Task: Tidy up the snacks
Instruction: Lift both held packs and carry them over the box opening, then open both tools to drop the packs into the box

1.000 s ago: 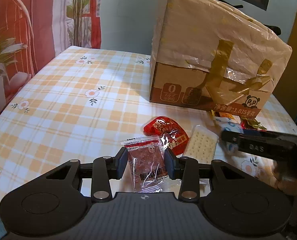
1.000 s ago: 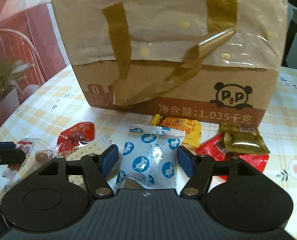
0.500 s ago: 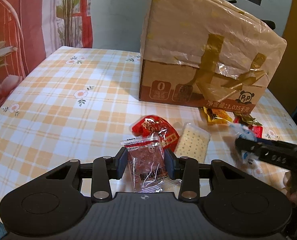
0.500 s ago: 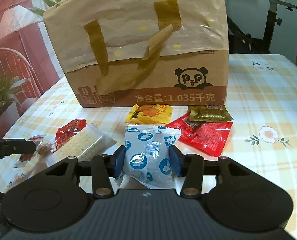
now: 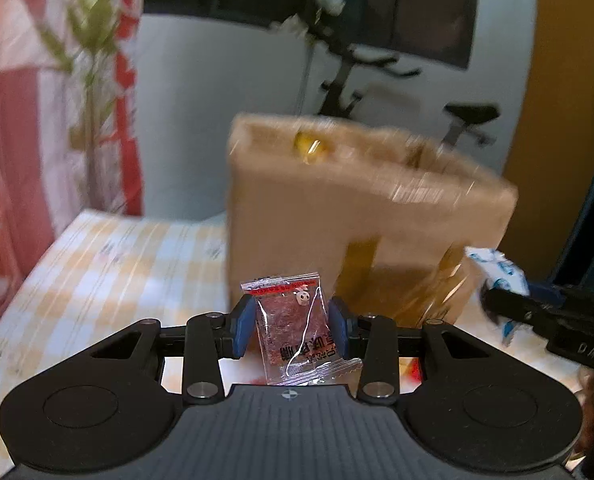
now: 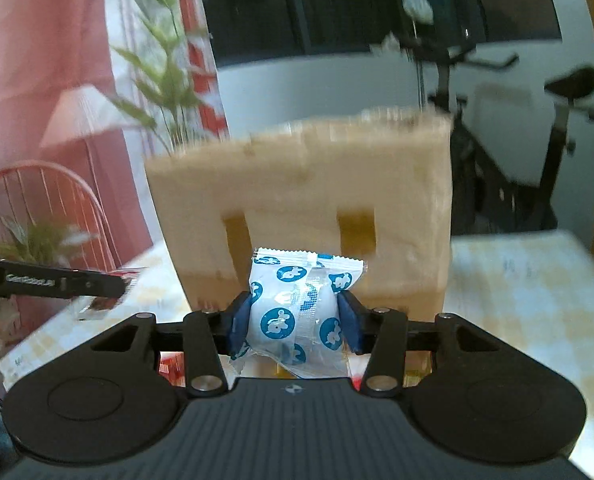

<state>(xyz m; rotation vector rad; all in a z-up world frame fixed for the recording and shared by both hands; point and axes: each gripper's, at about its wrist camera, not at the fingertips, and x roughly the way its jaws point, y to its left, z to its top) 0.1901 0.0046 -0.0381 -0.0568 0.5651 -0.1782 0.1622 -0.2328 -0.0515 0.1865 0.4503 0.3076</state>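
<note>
My left gripper (image 5: 292, 330) is shut on a clear snack packet with red-brown filling (image 5: 293, 332), held up in the air in front of the cardboard box (image 5: 357, 216). My right gripper (image 6: 295, 322) is shut on a white packet with blue round prints (image 6: 297, 312), also lifted, facing the same box (image 6: 305, 200). In the left wrist view the right gripper with its white-and-blue packet (image 5: 497, 272) shows at the right edge. In the right wrist view the left gripper's finger (image 6: 57, 282) reaches in from the left. The box is blurred by motion.
The box stands on a table with a checked flowered cloth (image 5: 109, 264). Red and yellow snack packets (image 6: 173, 364) peek out low behind my right gripper. An exercise bike (image 6: 497, 184) stands behind the table. A plant and a red chair (image 6: 45, 216) are at the left.
Both grippers have risen off the table with their packets and tilted up, so the box's top edge and the room behind now show. The right jaws closed tighter on the white-and-blue packet.
</note>
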